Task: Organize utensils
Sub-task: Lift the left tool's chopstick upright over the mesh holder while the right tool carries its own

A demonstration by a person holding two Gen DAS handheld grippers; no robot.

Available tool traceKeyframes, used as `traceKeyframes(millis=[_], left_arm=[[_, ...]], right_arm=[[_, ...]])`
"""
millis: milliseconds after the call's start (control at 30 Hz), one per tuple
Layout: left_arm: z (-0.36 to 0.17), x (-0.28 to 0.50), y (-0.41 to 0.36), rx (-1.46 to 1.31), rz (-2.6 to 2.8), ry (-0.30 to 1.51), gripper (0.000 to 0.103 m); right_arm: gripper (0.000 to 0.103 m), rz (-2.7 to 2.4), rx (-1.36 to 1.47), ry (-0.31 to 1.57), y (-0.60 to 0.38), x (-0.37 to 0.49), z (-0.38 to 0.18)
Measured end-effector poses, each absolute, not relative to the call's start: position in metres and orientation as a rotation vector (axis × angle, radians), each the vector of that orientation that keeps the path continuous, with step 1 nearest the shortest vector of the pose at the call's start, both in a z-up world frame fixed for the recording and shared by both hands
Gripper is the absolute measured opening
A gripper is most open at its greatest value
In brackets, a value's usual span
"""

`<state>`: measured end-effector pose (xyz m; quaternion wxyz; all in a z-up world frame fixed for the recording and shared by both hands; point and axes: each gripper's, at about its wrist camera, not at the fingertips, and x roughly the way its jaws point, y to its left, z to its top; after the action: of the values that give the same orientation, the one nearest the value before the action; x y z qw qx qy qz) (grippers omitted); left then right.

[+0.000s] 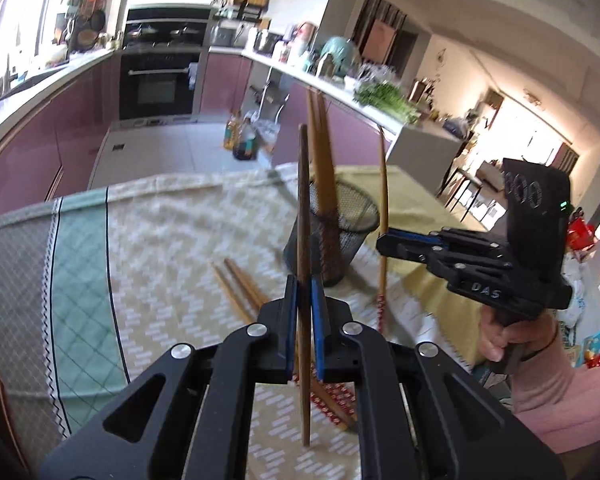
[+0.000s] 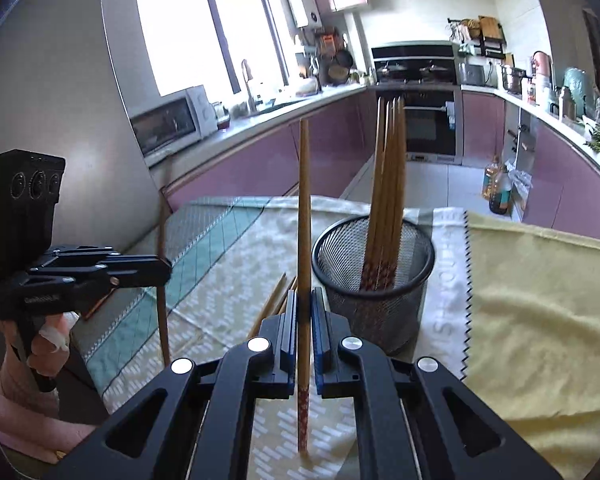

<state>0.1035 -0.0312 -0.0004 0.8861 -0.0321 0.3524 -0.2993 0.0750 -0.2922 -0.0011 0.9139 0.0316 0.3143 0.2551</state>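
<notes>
Left gripper [image 1: 304, 328] clamped on one chopstick [image 1: 303, 240], held upright, pads pinching it near mid-length, lower tip hanging just above the cloth. Right gripper [image 2: 305, 336] likewise closed on its own chopstick [image 2: 304, 220], also upright, patterned red end down. Both sticks are gripped across a narrow shaft, so either could pivot between the pads if I bump anything. Just ahead of the right gripper stands the black mesh cup [image 2: 374, 280], already holding a bundle of chopsticks [image 2: 388, 184] that leans toward its far rim. More loose chopsticks [image 1: 240, 284] lie on the patterned tablecloth [image 1: 160, 232] near the left gripper, toward the near edge of the table. Risks as I judge them: the cup is light and tall-loaded, so a stick tip catching its rim or mesh wall, or a shove against the leaning bundle, could tip it over. The two grippers sit close together; bringing both to the cup at once could knock them or cross the sticks. The cup stands on layered cloths, with a yellow towel [image 2: 540, 300] alongside, so its footing looks soft. Releasing too high may let a stick bounce out.
</notes>
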Motion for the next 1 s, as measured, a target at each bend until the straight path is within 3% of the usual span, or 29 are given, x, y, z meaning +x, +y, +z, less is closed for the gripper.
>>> traceKeyframes(millis=[1000], left_arm=[[0.103,0.142,-0.071,-0.136,-0.687,0.477,0.007]], right_arm=[[0.006,0.473,0.048,0.409,-0.326,0.092,0.084]])
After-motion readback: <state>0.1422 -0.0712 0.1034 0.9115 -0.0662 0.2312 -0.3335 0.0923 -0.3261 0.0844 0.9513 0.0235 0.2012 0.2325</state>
